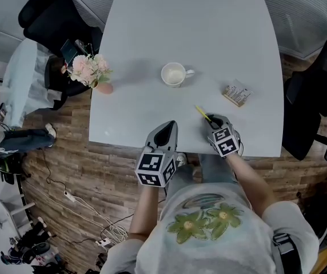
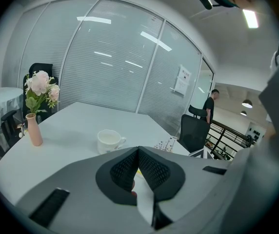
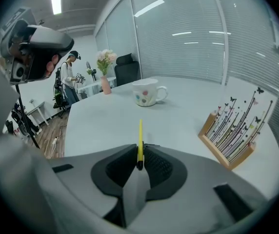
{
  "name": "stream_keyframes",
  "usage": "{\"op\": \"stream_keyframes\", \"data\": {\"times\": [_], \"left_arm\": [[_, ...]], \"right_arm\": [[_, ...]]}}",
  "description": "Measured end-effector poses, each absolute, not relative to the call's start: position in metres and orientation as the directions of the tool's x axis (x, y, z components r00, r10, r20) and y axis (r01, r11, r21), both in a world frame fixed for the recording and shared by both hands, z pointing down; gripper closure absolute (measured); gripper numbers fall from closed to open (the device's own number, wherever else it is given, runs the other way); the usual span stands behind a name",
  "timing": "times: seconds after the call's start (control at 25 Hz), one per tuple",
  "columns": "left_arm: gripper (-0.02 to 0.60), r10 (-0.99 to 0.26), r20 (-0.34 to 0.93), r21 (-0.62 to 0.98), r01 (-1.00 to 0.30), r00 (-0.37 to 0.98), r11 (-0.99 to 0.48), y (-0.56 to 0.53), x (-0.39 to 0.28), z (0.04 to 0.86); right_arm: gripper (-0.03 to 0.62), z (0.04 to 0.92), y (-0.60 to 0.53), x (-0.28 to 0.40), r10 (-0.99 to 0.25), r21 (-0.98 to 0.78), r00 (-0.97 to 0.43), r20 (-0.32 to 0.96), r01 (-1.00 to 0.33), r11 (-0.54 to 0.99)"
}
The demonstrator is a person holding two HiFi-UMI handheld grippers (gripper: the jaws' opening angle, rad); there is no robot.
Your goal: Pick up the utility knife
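Observation:
The utility knife [image 3: 140, 139] is a thin yellow strip. My right gripper [image 3: 139, 156] is shut on its near end, and the rest juts forward over the white table [image 3: 105, 116]. In the head view the utility knife [image 1: 202, 113] sticks out up-left from my right gripper [image 1: 213, 120] near the table's front edge. My left gripper [image 1: 168, 128] hangs at the front edge to the left of it. In the left gripper view its jaws [image 2: 138, 152] meet at the tips with nothing between them.
A white mug [image 1: 174, 74] stands mid-table. A small wooden card holder [image 1: 236, 92] sits to its right. A pink vase of flowers [image 1: 92, 72] is at the table's left edge. Black office chairs [image 1: 316, 96] flank the table. A person stands far off by the chair [image 2: 210, 104].

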State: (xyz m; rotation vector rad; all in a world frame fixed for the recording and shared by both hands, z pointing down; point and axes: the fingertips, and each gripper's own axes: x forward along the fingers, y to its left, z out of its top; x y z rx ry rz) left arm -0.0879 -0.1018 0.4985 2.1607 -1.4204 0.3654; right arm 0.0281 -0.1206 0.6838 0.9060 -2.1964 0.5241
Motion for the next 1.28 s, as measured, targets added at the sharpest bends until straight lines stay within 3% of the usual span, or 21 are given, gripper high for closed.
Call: {"op": "stream_keyframes", "data": {"times": [1.28], "left_arm": [[0.578,-0.782,0.443,0.252,-0.898,0.438,-0.36,-0.098,-0.084,0.477]], "right_arm": [[0.542,0.604,-0.105,0.023,-0.513,-0.11,-0.588,0.625,-0.717,0.688]]}}
